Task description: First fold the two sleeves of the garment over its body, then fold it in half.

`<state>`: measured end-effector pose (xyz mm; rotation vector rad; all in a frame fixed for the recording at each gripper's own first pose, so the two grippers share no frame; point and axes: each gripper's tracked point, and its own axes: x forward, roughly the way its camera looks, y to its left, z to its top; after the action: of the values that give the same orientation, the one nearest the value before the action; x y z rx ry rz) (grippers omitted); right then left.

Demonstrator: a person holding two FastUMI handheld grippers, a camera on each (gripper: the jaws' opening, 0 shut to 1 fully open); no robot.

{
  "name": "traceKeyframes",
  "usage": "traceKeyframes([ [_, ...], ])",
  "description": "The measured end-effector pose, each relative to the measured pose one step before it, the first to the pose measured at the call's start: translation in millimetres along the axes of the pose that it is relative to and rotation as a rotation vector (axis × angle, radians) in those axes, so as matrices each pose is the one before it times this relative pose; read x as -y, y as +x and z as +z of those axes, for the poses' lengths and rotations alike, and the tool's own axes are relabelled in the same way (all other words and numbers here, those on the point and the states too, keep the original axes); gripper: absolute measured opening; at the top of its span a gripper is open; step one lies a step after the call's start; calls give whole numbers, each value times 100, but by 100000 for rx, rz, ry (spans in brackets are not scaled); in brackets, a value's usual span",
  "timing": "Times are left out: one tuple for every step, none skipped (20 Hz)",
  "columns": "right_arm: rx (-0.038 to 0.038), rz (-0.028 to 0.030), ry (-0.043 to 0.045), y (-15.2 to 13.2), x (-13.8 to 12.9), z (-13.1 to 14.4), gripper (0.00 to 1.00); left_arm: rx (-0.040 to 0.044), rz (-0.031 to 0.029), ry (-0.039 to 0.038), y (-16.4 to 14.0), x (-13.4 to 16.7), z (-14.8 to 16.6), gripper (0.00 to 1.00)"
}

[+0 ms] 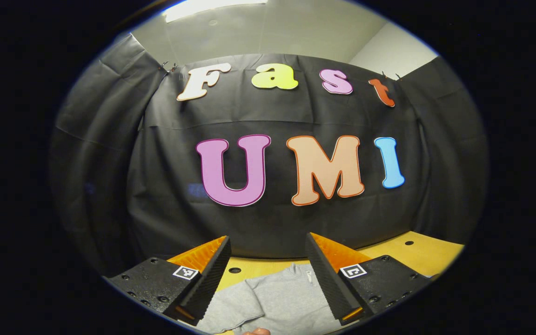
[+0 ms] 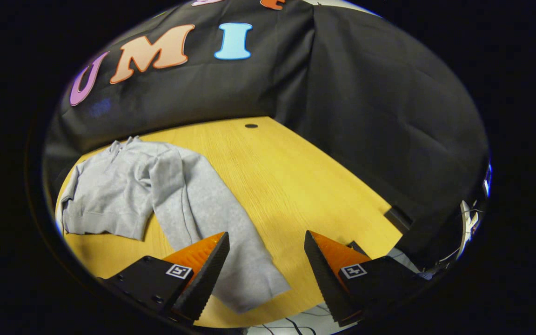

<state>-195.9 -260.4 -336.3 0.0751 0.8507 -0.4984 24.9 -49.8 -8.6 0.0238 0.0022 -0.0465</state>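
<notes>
Sweatshirt sleeve point(image 2: 217, 223) runs diagonally in the right gripper view, from its cuff at the lower centre of the frame, between the wide-open fingers of the right gripper point(image 2: 266, 274), up and left to the grey sweatshirt point(image 2: 110, 190) on the wooden table point(image 2: 296, 177). That gripper looks nearer the cuff. In the left gripper view the left gripper point(image 1: 266, 279), also spread wide and holding nothing, hovers over the sweatshirt at the bottom centre.

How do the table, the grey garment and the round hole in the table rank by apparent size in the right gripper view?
1. table
2. grey garment
3. round hole, far smallest
</notes>
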Motion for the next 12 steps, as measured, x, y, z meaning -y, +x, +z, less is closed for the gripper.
traceKeyframes([
  [-2394,-554,101,-33,279,-840,100,-295,138,-22,94,-86,-78,96],
  [-2291,-172,117,17,67,-859,100,-155,212,-21,15,-218,-148,96],
  [-1880,327,290,11,-86,-640,100,-143,117,77,111,-63,-67,96],
  [-1642,344,79,148,-185,-476,100,-72,64,23,102,-55,-64,96],
  [-870,61,66,119,4,-349,100,-242,-9,28,39,-49,-66,94],
  [-101,-20,475,7,-99,21,100,-414,-66,75,184,-2,-172,96],
  [-532,92,461,155,-92,-120,100,-195,-74,0,68,-50,-93,96],
  [-1116,199,401,97,-127,-229,100,-91,-38,-33,25,-54,-112,96],
  [-1040,748,1102,175,-227,-245,100,-172,-66,73,34,-78,-56,94],
  [-681,1390,2372,147,-304,49,100,-94,12,197,125,-48,-27,94],
  [-1622,915,2893,86,-205,-342,97,95,140,194,-26,-176,23,92],
  [-152,405,1905,-131,-177,-58,94,-7,57,164,104,-65,-108,94],
])
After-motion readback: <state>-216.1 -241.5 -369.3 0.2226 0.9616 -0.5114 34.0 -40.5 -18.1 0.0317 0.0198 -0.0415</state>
